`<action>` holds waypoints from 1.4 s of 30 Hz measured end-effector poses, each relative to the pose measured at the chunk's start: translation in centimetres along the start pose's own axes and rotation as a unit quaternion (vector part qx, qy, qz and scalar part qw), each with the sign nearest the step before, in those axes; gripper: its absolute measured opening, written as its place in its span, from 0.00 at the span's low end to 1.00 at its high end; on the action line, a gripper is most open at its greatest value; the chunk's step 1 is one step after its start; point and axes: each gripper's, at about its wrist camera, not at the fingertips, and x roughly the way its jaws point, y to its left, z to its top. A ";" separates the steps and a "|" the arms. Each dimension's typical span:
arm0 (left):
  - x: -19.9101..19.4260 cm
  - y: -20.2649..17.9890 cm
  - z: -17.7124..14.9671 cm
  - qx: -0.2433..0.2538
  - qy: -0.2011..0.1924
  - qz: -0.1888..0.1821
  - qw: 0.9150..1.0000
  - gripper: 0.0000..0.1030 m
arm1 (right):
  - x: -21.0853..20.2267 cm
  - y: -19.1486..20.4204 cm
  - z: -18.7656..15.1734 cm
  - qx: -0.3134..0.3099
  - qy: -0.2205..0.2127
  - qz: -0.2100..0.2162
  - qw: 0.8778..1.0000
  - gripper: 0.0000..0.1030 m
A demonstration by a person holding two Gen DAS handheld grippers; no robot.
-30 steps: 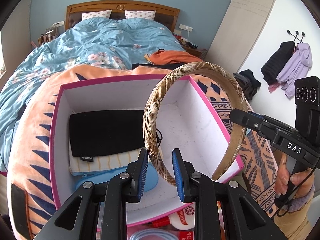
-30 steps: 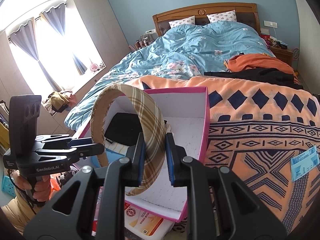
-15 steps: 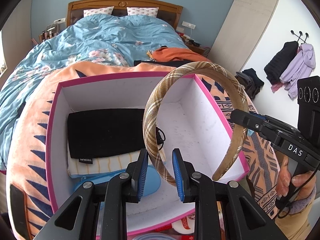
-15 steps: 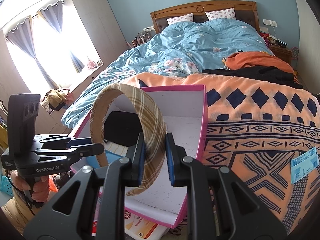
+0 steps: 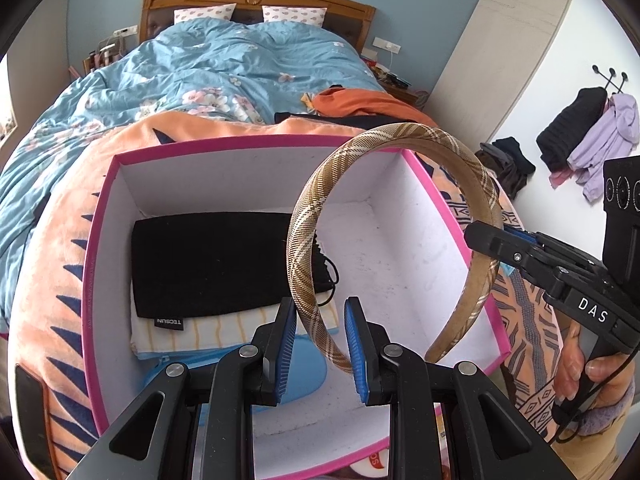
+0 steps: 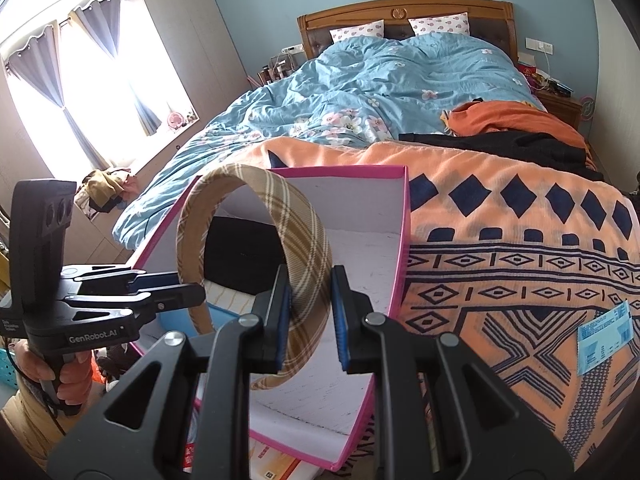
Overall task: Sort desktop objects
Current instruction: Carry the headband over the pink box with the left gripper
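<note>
Curved plaid fabric headband (image 5: 308, 240), each end pinched by left tool (image 5: 320, 344) and right tool (image 6: 307, 312), above pink-rimmed cardboard box (image 5: 248, 142)

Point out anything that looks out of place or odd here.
The plaid headband is not in the pink box yet: both claws, left and right, pinch its two ends above the opening. A blue paper slip lies loose on the orange blanket.

A wooden-framed bed (image 6: 404, 10) carries a rumpled blue floral duvet (image 6: 360, 92) at twelve o'clock and an orange blanket with navy geometric patterns (image 6: 500, 240) nearer. On the blanket sit a pink-edged white cardboard box (image 6: 402, 248) and, at four o'clock, a light-blue paper slip (image 6: 604, 338).
</note>
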 end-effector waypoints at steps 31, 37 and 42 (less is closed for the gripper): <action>2.5 0.3 0.8 -0.016 0.021 0.013 1.000 0.24 | 3.0 -1.0 0.7 -0.010 0.028 -0.035 0.999 0.20; 3.4 0.6 1.2 -0.021 0.029 0.022 0.999 0.24 | 4.0 -0.9 1.0 -0.021 0.041 -0.049 0.998 0.20; 4.1 0.6 1.5 -0.026 0.037 0.025 0.999 0.24 | 5.1 -1.0 1.0 -0.032 0.056 -0.066 0.996 0.20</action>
